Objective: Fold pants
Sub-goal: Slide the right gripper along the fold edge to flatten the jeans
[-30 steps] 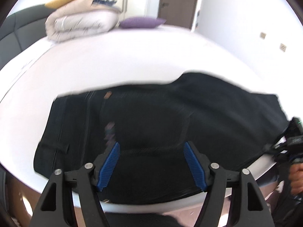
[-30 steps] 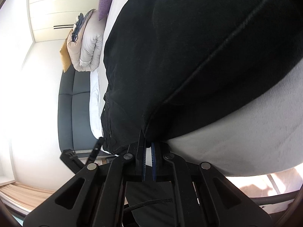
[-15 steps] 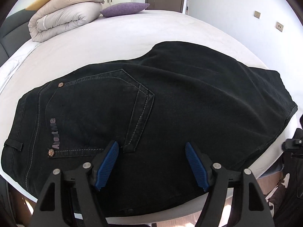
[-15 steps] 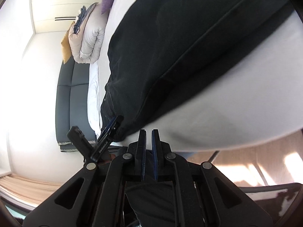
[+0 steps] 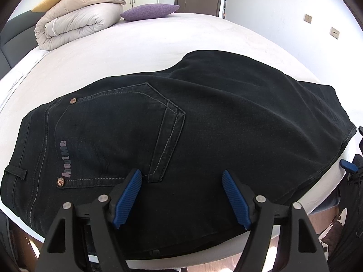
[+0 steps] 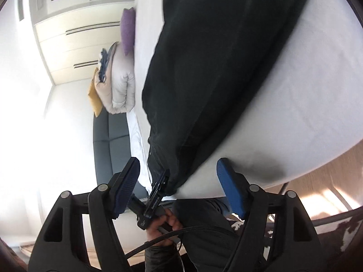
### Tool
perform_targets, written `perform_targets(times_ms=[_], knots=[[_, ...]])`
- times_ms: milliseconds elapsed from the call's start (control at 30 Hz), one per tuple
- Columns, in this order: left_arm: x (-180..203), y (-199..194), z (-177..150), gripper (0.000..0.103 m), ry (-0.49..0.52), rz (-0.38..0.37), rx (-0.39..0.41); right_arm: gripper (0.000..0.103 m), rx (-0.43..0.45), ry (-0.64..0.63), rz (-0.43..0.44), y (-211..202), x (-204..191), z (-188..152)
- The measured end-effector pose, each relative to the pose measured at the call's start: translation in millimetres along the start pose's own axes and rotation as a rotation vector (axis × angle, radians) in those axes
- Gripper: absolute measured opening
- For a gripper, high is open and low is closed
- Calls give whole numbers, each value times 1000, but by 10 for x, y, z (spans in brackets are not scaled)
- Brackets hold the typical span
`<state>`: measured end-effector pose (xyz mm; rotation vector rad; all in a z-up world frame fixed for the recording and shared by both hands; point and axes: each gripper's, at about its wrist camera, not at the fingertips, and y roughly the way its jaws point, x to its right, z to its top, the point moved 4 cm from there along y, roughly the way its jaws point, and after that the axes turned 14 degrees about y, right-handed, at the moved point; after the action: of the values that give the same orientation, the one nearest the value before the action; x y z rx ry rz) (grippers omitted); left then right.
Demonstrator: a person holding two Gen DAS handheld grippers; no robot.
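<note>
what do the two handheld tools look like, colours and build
Both match: the left tool and right tool have black angular arms with triangular cut-outs, silver pivot pins, and ribbed blue pads on the fingertips. A black cable runs by the hand gripping the left tool's handle.

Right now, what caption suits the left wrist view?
Open left gripper hovers over black denim pants spread on a white bed.
</note>
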<state>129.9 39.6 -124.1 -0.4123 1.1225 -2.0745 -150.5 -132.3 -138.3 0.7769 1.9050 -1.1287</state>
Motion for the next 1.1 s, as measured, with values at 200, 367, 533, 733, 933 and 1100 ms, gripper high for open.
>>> perform_targets(times_ms=[200,367,533,733,933,1100], knots=[[-6,6,-23,77,-2,-5,4,70,-29,-26,43,62,-191,-82],[-5,10,-21,77,-1,-5,4,70,-7,18,53,49,-116,31],[-4,15,-19,77,0,-4,5,70,7,25,60,96,-93,100],[0,18,-17,78,3,-7,6,63,68,39,72,12,-36,255],[1,17,-17,78,4,-7,6,41,78,15,57,-38,-9,361],[-3,19,-18,78,5,-8,6,9,89,19,4,-24,104,411]])
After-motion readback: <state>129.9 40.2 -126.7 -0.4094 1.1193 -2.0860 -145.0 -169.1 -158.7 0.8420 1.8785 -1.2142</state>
